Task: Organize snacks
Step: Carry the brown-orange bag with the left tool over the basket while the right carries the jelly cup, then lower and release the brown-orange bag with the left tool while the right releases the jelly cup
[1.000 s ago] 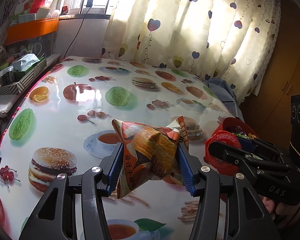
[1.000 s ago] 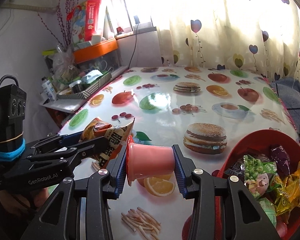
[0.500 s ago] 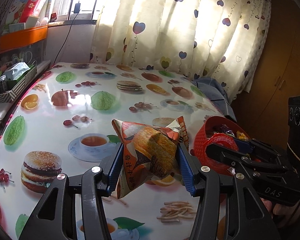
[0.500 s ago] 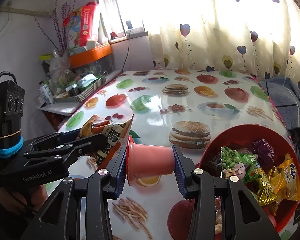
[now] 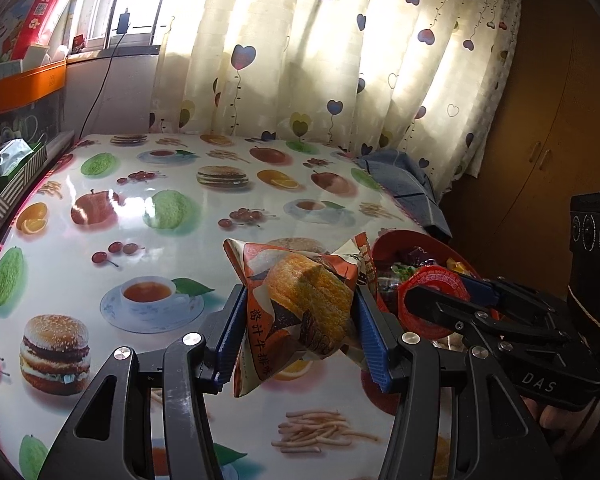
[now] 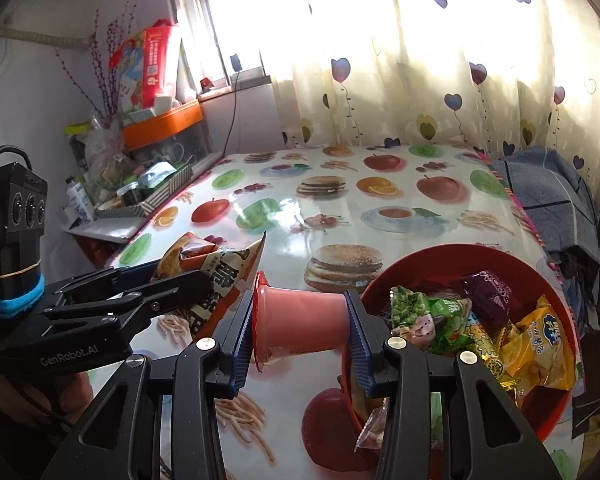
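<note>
Food-print table (image 5: 100,248), left gripper (image 5: 300,328) clamping snack bag (image 5: 300,304), right gripper (image 6: 302,326) squeezing pink cup (image 6: 300,320), red bowl's (image 6: 452,256) snacks only clear from right view

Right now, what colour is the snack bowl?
Red, the round plastic snack bowl; clearest in the right wrist view.

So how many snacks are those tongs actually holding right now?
2. The left tongs grip an orange snack packet; the right tongs grip a pink jelly cup on its side. More snacks fill the red bowl.
</note>
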### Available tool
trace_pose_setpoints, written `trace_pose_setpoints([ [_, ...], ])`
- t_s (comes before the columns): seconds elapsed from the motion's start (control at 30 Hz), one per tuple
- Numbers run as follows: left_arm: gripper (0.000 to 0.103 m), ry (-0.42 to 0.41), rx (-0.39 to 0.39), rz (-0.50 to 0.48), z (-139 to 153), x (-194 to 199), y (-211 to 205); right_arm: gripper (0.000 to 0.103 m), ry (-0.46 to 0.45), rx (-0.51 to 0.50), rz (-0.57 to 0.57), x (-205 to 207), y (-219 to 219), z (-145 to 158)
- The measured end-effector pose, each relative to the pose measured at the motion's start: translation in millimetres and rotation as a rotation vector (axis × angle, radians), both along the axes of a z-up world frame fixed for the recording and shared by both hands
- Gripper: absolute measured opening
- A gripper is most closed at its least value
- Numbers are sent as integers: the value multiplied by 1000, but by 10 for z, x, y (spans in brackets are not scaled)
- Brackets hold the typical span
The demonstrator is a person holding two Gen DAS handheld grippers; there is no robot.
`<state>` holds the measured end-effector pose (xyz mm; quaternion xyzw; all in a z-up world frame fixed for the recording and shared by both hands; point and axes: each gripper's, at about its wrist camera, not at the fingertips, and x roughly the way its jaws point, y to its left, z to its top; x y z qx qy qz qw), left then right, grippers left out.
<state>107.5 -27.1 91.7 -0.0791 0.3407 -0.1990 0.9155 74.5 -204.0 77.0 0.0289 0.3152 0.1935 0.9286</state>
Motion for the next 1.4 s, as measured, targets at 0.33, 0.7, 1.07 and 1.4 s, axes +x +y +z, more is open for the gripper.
trace_pose_setpoints([
  [0.33,54,-2,-7,-78,26,-2,-304,40,-5,-4,-73,-63,-280,28],
  [0.7,54,-10,-8,-151,54,31,-604,40,-7,0,-160,-130,-635,38],
  [1.07,54,-6,-11,-208,42,35,-846,40,-2,0,-216,-172,-841,5],
  [1.4,54,14,-8,-276,-24,11,-1099,40,40,-1,-272,-183,-1100,-145],
])
